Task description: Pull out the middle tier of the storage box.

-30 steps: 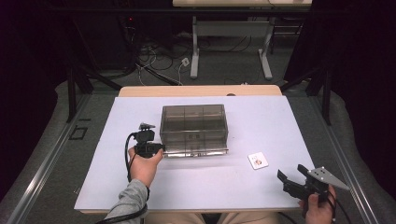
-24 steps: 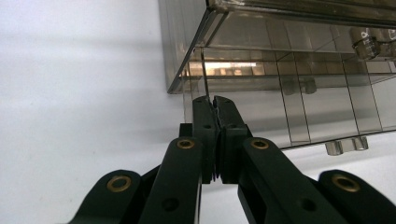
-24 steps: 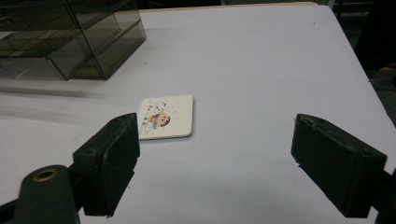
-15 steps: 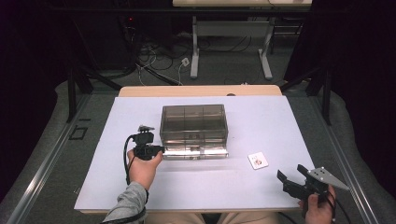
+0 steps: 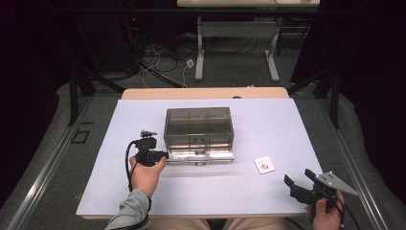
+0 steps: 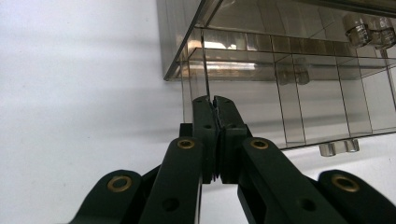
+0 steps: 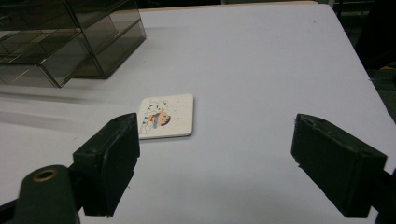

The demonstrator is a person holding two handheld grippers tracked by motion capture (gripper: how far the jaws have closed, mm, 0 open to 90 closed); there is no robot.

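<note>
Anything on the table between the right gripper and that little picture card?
Nothing: in the right gripper view, bare white table runs from the open right gripper up to the card. The high view shows the same bare stretch.

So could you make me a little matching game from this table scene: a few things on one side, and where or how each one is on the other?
Things:
1. left gripper
2. right gripper
3. small white card
4. smoky clear drawer box

States:
A. lies flat on the white table top
B. jaws shut on the thin edge of the pulled-out drawer
C. jaws wide open, nothing between them
D. stands mid-table, bottom drawer pulled out

Pairs: 1-B, 2-C, 3-A, 4-D
</note>
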